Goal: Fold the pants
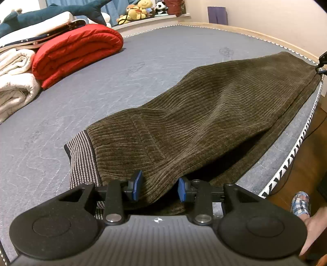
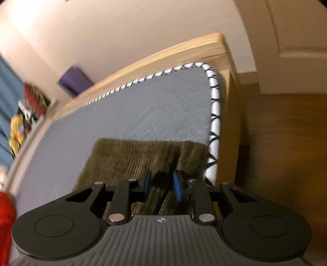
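Closest to me, my left gripper (image 1: 159,185) sits low over the waist end of the pants (image 1: 204,122). Its blue pads (image 1: 137,182) stand apart with a ridge of the olive corduroy between them, and I see a gap on each side, so the jaws are parted and nothing is pinched. Just left of that pad the striped waistband (image 1: 83,159) lies flat on the grey mattress (image 1: 61,114). At the lower right of the left view a bare foot (image 1: 315,229) and a checked slipper (image 1: 300,203) stand on the wooden floor (image 1: 302,163).

My right gripper (image 2: 161,187) hangs over the hem end of the pants (image 2: 130,155), near the mattress corner (image 2: 173,106). Its pads (image 2: 177,187) are also apart, with the cloth lying under and between them; the picture is blurred, yet no pad seems to press the fabric.

From the waist the pants stretch away along the right edge of the bed, one leg laid on the other, rumpled in the middle.

Farther off on the left lie a folded red quilt (image 1: 77,51) and white blankets (image 1: 16,81). Beyond them, plush toys (image 1: 141,10) sit on a ledge, and a purple block (image 1: 217,15) leans against the wall.
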Demonstrator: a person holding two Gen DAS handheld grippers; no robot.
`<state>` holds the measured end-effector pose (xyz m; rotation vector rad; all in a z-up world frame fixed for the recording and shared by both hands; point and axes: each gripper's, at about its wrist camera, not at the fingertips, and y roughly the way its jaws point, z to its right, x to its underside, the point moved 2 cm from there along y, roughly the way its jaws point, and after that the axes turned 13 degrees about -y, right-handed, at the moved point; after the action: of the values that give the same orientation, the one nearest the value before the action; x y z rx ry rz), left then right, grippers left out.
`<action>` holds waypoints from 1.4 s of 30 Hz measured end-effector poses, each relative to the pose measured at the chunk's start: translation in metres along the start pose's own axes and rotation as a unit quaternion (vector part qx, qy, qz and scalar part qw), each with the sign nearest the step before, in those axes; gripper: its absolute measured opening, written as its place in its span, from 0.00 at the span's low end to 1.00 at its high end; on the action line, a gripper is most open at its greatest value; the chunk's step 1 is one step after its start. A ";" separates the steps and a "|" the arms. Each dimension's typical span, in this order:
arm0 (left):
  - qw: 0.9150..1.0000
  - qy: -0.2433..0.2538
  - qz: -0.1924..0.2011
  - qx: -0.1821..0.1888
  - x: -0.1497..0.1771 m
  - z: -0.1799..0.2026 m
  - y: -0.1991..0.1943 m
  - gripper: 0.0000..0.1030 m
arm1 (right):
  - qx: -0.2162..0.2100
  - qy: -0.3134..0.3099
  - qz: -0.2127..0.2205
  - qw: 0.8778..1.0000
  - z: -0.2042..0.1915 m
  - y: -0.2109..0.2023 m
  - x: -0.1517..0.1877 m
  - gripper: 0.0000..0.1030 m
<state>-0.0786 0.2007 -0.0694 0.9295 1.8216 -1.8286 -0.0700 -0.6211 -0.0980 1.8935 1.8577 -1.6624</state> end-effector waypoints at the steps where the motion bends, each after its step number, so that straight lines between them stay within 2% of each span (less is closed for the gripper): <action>1: 1.000 0.000 0.000 0.000 0.000 0.000 0.000 0.39 | -0.013 0.012 -0.007 1.000 0.005 0.001 0.000 0.25; 6: 1.000 -0.006 -0.001 0.000 -0.002 -0.001 0.002 0.39 | -0.067 0.027 -0.044 0.996 0.008 0.016 0.003 0.27; 11: 1.000 -0.003 -0.003 -0.002 -0.003 0.001 0.004 0.38 | -0.065 0.024 -0.048 0.996 0.004 0.021 0.004 0.26; 12: 1.000 -0.005 -0.003 0.000 -0.004 0.000 0.004 0.35 | -0.063 0.020 -0.048 0.997 0.003 0.023 0.003 0.26; 13: 1.000 -0.007 0.001 0.006 -0.004 0.000 0.003 0.19 | -0.062 0.013 -0.045 0.997 0.001 0.025 0.002 0.18; 14: 1.000 -0.009 0.009 0.011 -0.005 -0.001 -0.001 0.14 | -0.055 0.006 -0.039 0.998 0.000 0.023 0.000 0.09; 15: 1.000 -0.003 0.026 0.007 -0.006 0.000 -0.006 0.13 | -0.052 0.005 -0.027 0.998 0.000 0.019 -0.001 0.09; 17: 0.999 -0.007 0.049 0.013 -0.007 -0.002 -0.018 0.12 | -0.068 -0.002 0.028 0.997 -0.004 -0.004 -0.006 0.07; 19: 0.999 -0.008 0.043 0.021 -0.004 -0.004 -0.021 0.12 | -0.081 -0.031 0.090 0.992 -0.013 -0.032 -0.010 0.07; 20: 0.999 0.001 0.026 0.021 0.000 -0.003 -0.017 0.12 | -0.076 -0.039 0.105 0.991 -0.015 -0.039 -0.010 0.07; 21: 1.000 0.011 0.006 0.025 0.003 -0.001 -0.012 0.12 | -0.053 -0.047 0.103 0.992 -0.015 -0.040 -0.009 0.07; 22: 0.999 0.021 -0.008 0.026 0.006 0.001 -0.008 0.14 | -0.020 -0.045 0.081 0.995 -0.011 -0.033 -0.006 0.08; 24: 0.999 0.026 -0.021 0.031 0.009 0.001 -0.006 0.20 | 0.035 -0.015 0.001 0.999 0.007 -0.009 0.003 0.08; 25: 0.999 0.020 -0.016 0.043 0.009 0.000 -0.010 0.24 | 0.043 -0.003 -0.018 0.999 0.013 -0.004 0.007 0.10; 26: 0.998 0.009 -0.002 0.063 0.007 -0.003 -0.019 0.35 | 0.038 0.001 -0.016 0.999 0.014 -0.004 0.007 0.13; 27: 0.996 -0.008 0.019 0.092 0.005 -0.008 -0.031 0.39 | 0.035 -0.009 -0.007 0.999 0.012 -0.007 0.005 0.13; 28: 0.992 -0.026 0.043 0.120 0.002 -0.012 -0.042 0.47 | 0.036 -0.023 0.008 0.999 0.007 -0.012 0.002 0.15; 29: 0.986 -0.046 0.072 0.145 -0.001 -0.019 -0.055 0.58 | 0.040 -0.034 0.023 0.998 0.004 -0.018 0.001 0.23; 31: 0.977 -0.089 0.106 0.163 -0.006 -0.032 -0.066 0.65 | 0.049 -0.045 0.047 0.997 0.001 -0.027 -0.001 0.34; 32: 0.976 -0.109 0.106 0.153 -0.009 -0.039 -0.064 0.65 | 0.055 -0.046 0.061 0.996 0.001 -0.032 -0.002 0.36; 33: 0.979 -0.121 0.098 0.132 -0.009 -0.043 -0.058 0.64 | 0.052 -0.045 0.071 0.995 0.001 -0.037 -0.001 0.36; 34: 0.983 -0.131 0.075 0.104 -0.009 -0.048 -0.047 0.55 | 0.044 -0.043 0.077 0.995 0.000 -0.041 -0.001 0.36; 35: 0.989 -0.131 0.024 0.070 -0.006 -0.050 -0.029 0.28 | 0.039 -0.043 0.083 0.995 -0.002 -0.044 0.000 0.36; 36: 0.992 -0.117 -0.036 0.021 0.000 -0.050 -0.008 0.15 | 0.035 -0.046 0.089 0.994 -0.006 -0.047 0.001 0.36; 37: 0.992 -0.100 -0.073 -0.012 0.005 -0.046 0.006 0.05 | 0.031 -0.051 0.095 0.994 -0.007 -0.048 0.000 0.36; 39: 0.995 -0.063 -0.069 -0.019 0.003 -0.034 0.003 0.05 | 0.019 -0.064 0.100 0.993 -0.015 -0.050 0.001 0.36; 42: 0.993 -0.109 -0.030 -0.015 -0.015 -0.043 -0.014 0.10 | 0.008 -0.072 0.095 0.993 -0.018 -0.047 0.003 0.37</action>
<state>-0.0703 0.2414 -0.0466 0.6412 1.7526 -1.8540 -0.0929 -0.5939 -0.0628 1.8353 1.5646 -1.7047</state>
